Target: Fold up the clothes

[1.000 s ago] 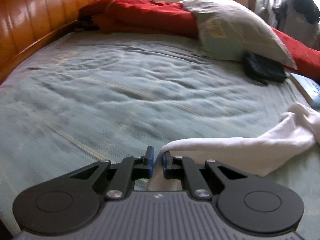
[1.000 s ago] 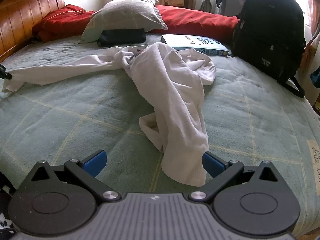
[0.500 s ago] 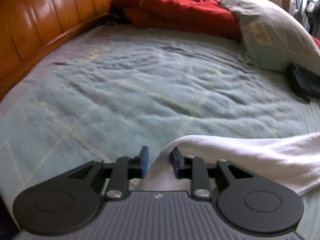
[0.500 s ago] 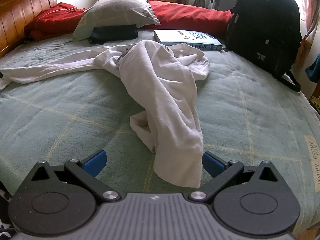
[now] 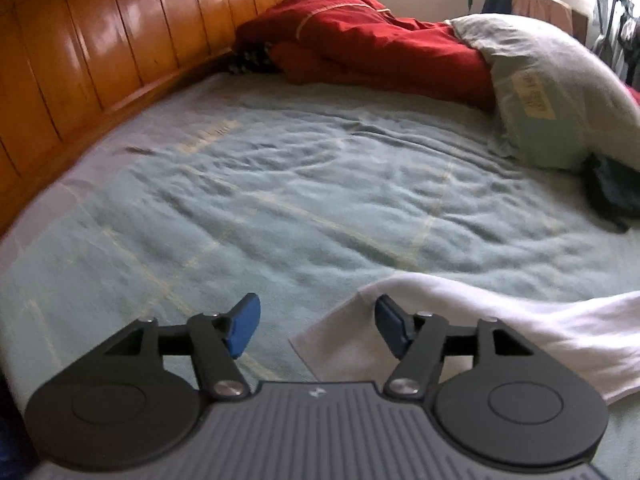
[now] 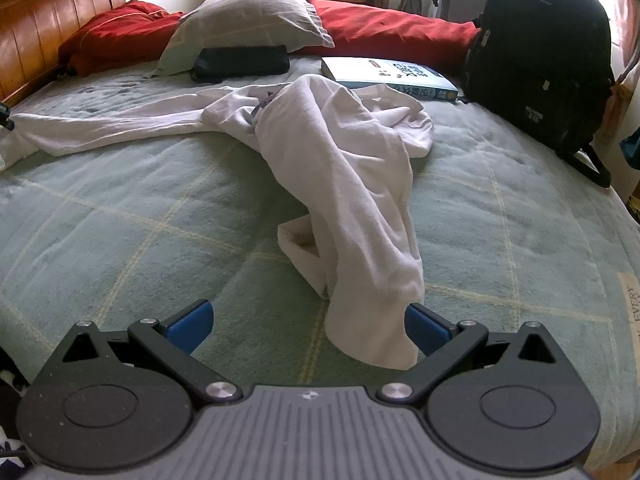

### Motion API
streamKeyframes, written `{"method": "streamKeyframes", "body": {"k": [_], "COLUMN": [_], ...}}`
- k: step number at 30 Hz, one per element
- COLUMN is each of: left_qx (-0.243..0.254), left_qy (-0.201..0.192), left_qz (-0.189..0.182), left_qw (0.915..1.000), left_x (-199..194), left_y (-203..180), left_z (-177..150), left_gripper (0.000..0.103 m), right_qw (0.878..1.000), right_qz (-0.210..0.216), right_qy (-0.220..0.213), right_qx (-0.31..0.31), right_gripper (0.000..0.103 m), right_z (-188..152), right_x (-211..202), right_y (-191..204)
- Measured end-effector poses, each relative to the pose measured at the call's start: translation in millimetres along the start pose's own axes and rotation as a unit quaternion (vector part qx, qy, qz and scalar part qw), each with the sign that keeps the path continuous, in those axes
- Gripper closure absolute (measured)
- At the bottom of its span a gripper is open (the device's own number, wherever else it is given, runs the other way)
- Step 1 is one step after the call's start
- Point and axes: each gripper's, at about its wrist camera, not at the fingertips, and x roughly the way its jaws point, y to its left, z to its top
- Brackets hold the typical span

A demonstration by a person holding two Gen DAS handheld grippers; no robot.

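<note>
Big green bed [image 6: 120, 216] fills both views, wooden headboard [image 5: 80, 60] far left, red quilt [image 6: 392, 32] and pillow [image 6: 248, 24] along the far side, black backpack [image 6: 540, 48] far right with a book [image 6: 384, 74] just beside it. And there's the garment [image 6: 328, 148], white, sprawled mid-bed and badly twisted: one long part trails off left, another runs near, its end lying between the right gripper's [image 6: 308, 326] jaws. Those jaws are spread wide, the right pad close against the cloth but not pinching it. Over on the left, the left gripper [image 5: 318, 330] has just been opening its jaws; they now stand spread, the cloth's end [image 5: 340, 344] lying loose on the bed between them, nothing pinched. So nothing is folded yet, and here's the worry: the garment is bunched and doubled over itself in the middle, so any fold started now would likely trap those wrinkles. The released left end may also creep back toward the bunch, since nothing holds it. If the right jaws close where they are, they could catch the blanket beneath along with the cloth.
</note>
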Motion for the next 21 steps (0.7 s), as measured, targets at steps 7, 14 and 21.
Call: {"method": "streamKeyframes", "body": {"k": [7,14,21], "left_qx": [-0.054,-0.111,-0.204], "left_qy": [0.0,0.045,0.067], "left_qz": [-0.038,-0.115,-0.182], "left_qw": [0.9978,0.9861,0.9596], "left_x": [0,-1,25], "left_y": [7,13,20], "left_z": [-5,-48,-74], "left_gripper": [0.029,0.052,0.057], "right_qw": [1.0,1.0,1.0], "right_qz": [0.004,0.01,0.012], "right_qy": [0.002,0.004,0.008], "right_qx": [0.002,0.0,-0.005], "right_gripper": [0.0,0.0,0.0], "right_z": [0,-1,-1], "right_x": [1,3,5], "right_y": [2,4,10]}}
